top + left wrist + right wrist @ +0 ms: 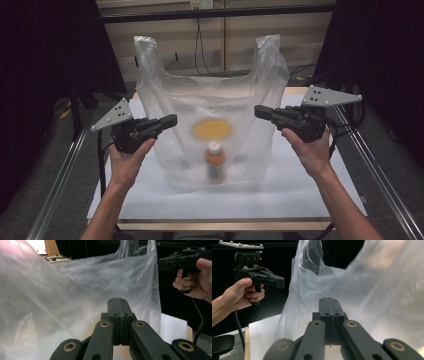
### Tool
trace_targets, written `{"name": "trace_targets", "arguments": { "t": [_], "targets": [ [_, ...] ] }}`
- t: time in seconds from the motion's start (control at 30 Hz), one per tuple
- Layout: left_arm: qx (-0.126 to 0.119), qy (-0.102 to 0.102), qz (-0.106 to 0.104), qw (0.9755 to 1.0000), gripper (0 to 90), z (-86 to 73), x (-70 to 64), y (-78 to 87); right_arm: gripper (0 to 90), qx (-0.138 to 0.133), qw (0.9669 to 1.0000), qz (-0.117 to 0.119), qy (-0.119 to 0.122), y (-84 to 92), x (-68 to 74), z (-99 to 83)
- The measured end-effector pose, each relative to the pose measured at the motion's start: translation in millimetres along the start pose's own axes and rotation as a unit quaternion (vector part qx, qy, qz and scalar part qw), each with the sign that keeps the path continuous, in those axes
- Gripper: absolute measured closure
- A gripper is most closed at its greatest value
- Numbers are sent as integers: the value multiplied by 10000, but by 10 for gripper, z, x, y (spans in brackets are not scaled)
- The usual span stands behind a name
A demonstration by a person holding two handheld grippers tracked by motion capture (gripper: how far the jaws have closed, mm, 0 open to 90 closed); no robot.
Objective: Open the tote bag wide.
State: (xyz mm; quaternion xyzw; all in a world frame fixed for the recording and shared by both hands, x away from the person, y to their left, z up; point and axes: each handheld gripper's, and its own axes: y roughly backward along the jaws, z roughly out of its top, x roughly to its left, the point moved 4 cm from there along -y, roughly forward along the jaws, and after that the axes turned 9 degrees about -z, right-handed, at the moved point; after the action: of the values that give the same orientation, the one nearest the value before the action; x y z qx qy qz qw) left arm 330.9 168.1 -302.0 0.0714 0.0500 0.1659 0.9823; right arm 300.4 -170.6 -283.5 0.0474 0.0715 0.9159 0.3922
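1. We hold the left gripper (pixel 170 120) and the right gripper (pixel 261 111) on either side of a clear plastic bag (pixel 212 100) that stands upright on the white table (pixel 300 190), each tip at about the bag's mid-height and aimed inward at it.
2. Both claws are pressed together with nothing pinched: in the left gripper view the two black jaws meet along one seam, and the right gripper view shows the same.
3. Inside the bag, a bottle (pixel 214 165) with an orange label stands near the bottom; the yellow-orange blur above it is probably a print on the film (the plastic smears it, so we cannot be sure).
4. We judge the step in hand to be the approach to the bag's sides or handles (pixel 145 47), with no grip yet taken.
5. The next move calls for spreading the jaws first, then closing on the thin film at a handle or rim, gently enough that the bag does not tip the bottle over.
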Motion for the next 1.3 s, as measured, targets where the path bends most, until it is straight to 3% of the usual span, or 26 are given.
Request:
{"name": "trace_targets", "arguments": {
  "t": [0.3, 0.5, 0.63, 0.7, 0.87, 1.0, 1.03, 1.3],
  "targets": [
    [0, -121, -22, 9999, 900, 236, 35, -81, 900, -66, 9999, 69, 96, -179, 73, 299],
    [-20, -192, -186, 9996, 900, 427, 91, -196, 900, 2, 9998, 154, 155, -297, 86, 430],
    [-8, -187, -222, 9996, 900, 490, 117, -242, 900, -25, 9996, 264, 104, -345, 87, 492],
    [-107, -69, -368, 9992, 900, 535, 135, -272, 900, -43, 9994, 324, 65, -378, 76, 535],
    [149, -132, -292, 9994, 900, 629, 224, -388, 900, 70, 9995, 276, 117, -488, 41, 620],
    [355, -42, -194, 9992, 900, 586, 339, -494, 900, 204, 9996, 179, 115, -589, 1, 598],
    [404, 59, -265, 9988, 900, 524, 366, -544, 900, 327, 9994, 95, 113, -634, -22, 546],
    [766, 99, -413, 9962, 900, 311, 351, -683, 900, 701, 9975, 91, -28, -748, -88, 265]
  ]
}}
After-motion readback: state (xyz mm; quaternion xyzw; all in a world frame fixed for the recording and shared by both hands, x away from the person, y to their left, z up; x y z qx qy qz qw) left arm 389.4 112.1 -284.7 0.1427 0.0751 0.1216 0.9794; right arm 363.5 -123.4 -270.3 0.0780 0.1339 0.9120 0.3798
